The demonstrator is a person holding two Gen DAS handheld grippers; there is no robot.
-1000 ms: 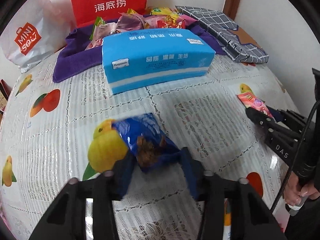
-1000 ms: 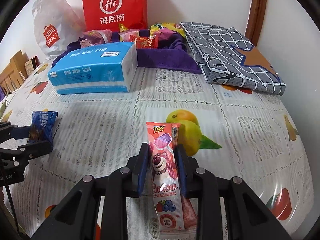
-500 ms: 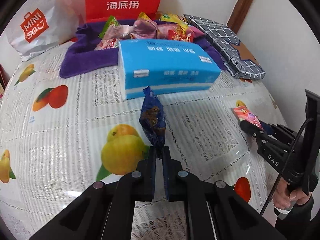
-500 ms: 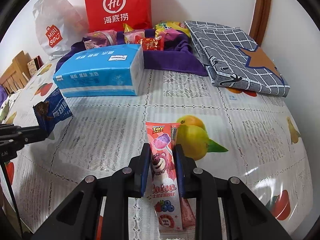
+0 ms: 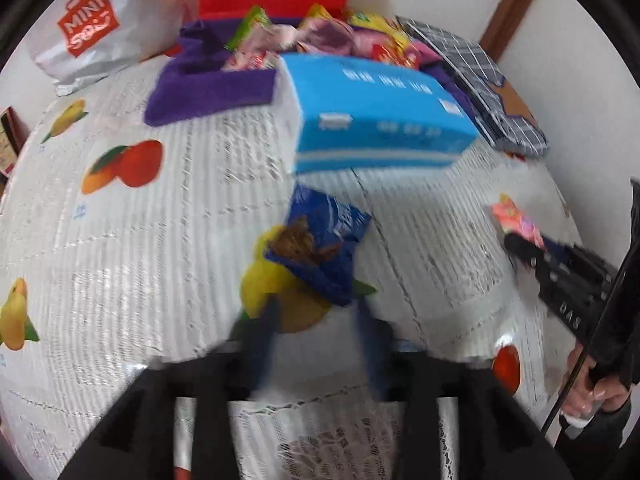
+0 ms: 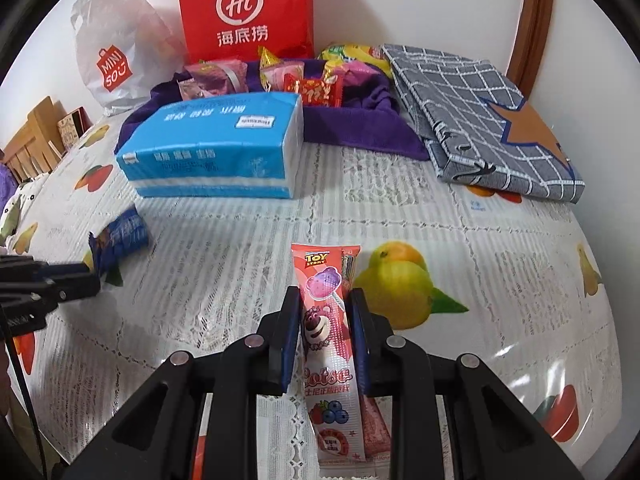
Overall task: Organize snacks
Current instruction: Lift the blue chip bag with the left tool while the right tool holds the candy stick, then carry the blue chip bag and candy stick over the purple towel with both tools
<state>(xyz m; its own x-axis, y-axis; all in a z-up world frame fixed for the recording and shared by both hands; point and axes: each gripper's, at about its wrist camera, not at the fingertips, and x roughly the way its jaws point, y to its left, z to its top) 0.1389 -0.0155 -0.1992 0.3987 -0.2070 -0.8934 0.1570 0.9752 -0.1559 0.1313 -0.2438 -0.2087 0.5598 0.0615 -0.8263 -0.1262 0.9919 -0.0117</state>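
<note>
A blue snack packet (image 5: 320,240) lies on the tablecloth just beyond my left gripper (image 5: 316,312), whose fingers are blurred and spread apart, open and off the packet. The packet also shows at the left of the right wrist view (image 6: 120,240). My right gripper (image 6: 325,300) is shut on a pink Toy Story lollipop packet (image 6: 326,332), held above the table; it shows at the right of the left wrist view (image 5: 516,220). More snacks (image 6: 280,76) lie piled on a purple cloth (image 6: 360,128) at the back.
A blue tissue pack (image 6: 216,156) lies mid-table before the purple cloth. A red Hi bag (image 6: 244,8) and a white Miniso bag (image 6: 116,48) stand against the wall. A folded grey checked cloth (image 6: 480,120) lies at the back right. A fruit-print tablecloth (image 6: 480,260) covers the table.
My left gripper has opened and let go of the blue packet, which now lies on the table. The right gripper still holds the pink lollipop packet, almost unmoved.
</note>
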